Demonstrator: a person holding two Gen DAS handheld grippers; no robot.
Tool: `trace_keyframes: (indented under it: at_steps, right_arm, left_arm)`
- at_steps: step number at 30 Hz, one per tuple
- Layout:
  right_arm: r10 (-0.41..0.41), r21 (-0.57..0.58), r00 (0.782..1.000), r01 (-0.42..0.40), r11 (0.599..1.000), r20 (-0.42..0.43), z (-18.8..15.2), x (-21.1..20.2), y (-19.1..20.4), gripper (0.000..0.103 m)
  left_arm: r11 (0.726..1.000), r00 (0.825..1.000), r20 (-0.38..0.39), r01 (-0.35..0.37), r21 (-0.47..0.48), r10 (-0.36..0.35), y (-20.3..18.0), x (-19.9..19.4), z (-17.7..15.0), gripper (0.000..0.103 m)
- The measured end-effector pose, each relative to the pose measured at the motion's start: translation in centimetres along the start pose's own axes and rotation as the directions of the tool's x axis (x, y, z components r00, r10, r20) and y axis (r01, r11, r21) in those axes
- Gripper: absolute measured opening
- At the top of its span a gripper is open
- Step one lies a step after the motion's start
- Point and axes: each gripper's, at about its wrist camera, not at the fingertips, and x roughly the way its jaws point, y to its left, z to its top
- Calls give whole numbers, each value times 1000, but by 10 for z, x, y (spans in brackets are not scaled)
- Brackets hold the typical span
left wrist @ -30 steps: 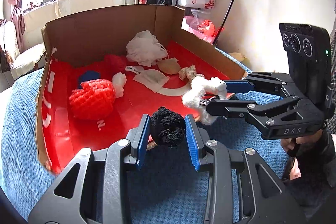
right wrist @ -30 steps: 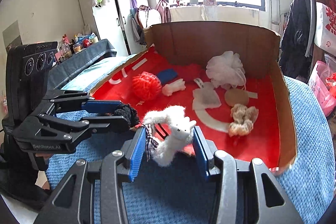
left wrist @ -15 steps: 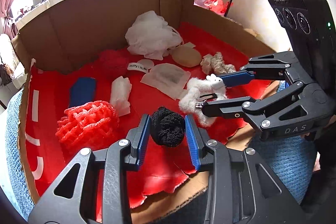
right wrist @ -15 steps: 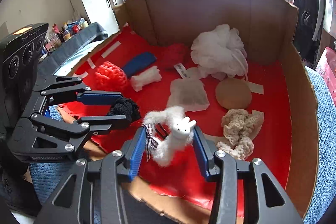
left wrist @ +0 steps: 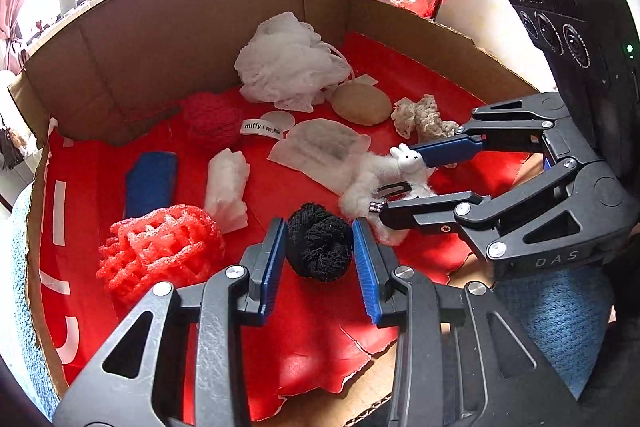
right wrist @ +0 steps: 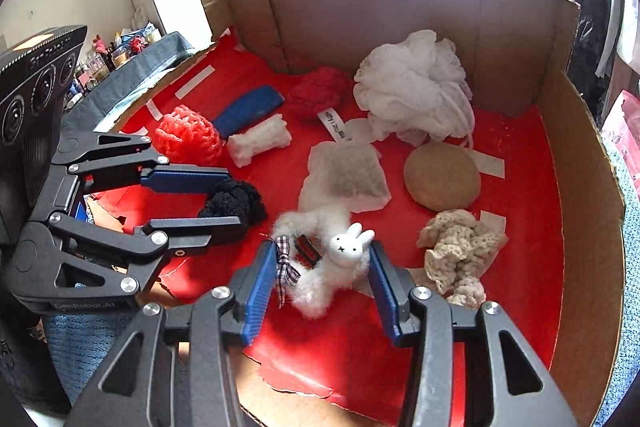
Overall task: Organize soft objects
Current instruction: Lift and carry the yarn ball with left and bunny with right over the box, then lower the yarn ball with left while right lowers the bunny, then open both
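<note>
My left gripper (left wrist: 319, 245) is shut on a black knitted ball (left wrist: 320, 247) and holds it over the front of the red-lined cardboard box (left wrist: 192, 27). My right gripper (right wrist: 324, 269) has its jaws spread around a fluffy white rabbit toy (right wrist: 334, 267) that rests on the red floor; the pads look slightly apart from it. The rabbit toy (left wrist: 384, 179) and the right gripper (left wrist: 404, 183) also show in the left wrist view, just right of the black ball. The left gripper (right wrist: 224, 195) with the ball (right wrist: 236, 201) shows in the right wrist view.
Inside the box lie a red mesh ball (left wrist: 160, 251), a blue pad (left wrist: 150, 183), a white foam piece (left wrist: 228, 183), a red yarn ball (left wrist: 212, 119), a white mesh pouf (left wrist: 288, 63), a tan round sponge (left wrist: 360, 105), a beige crochet piece (right wrist: 456, 247) and a flat sachet (right wrist: 344, 179). A blue blanket (left wrist: 552, 303) lies under the box.
Both grippers have moved forward and down into the box. The right gripper's jaws have spread and the rabbit toy now rests on the red floor. The left still holds the black ball.
</note>
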Motion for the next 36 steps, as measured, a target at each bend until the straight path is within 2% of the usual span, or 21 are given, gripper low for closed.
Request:
trace_keyframes:
  at_steps: [19,21,22,36]
  right_arm:
    - [-2,-1,1000,2,1000,2,-1,0,0,51]
    - [-2,-1,1000,2,1000,2,0,0,0,51]
    - [-2,-1,1000,2,1000,2,-1,0,0,52]
    - [2,9,1000,-2,1000,-1,0,-1,-1,56]
  left_arm:
    - [1000,1000,7,4,10,-4,-1,-2,-1,33]
    - [1000,1000,6,5,9,-5,0,-3,-1,45]
    - [1000,1000,5,6,8,-6,0,-3,-1,47]
    - [1000,1000,22,9,9,-9,1,-9,-1,47]
